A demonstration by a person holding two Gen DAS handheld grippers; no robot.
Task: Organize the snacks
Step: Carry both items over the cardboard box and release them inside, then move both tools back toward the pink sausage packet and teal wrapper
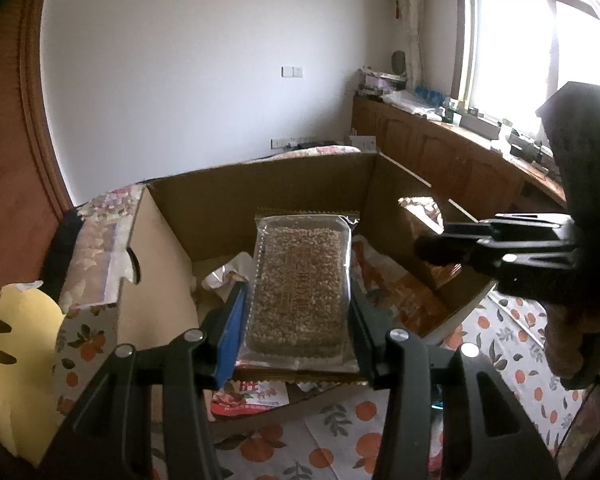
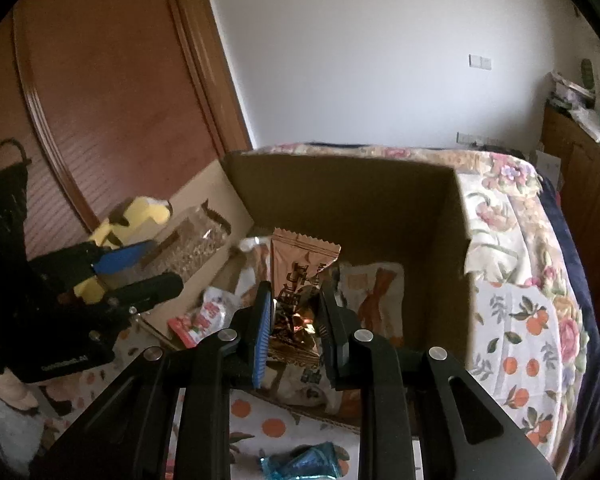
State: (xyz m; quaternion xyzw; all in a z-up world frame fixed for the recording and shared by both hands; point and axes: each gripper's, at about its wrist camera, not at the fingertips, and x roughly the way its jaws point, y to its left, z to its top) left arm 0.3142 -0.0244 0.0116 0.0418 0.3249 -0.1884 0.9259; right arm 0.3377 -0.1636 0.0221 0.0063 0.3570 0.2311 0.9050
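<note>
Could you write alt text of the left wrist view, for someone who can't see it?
The left hand-held gripper grips a clear-wrapped puffed grain bar above an open cardboard box with snack packets inside. The right hand-held gripper reaches in alongside.

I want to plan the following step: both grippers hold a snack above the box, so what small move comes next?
Probably lower both a little and release: the left gripper grips the clear grain-bar pack, the right gripper the brown wrapper, both over the open cardboard box.
</note>
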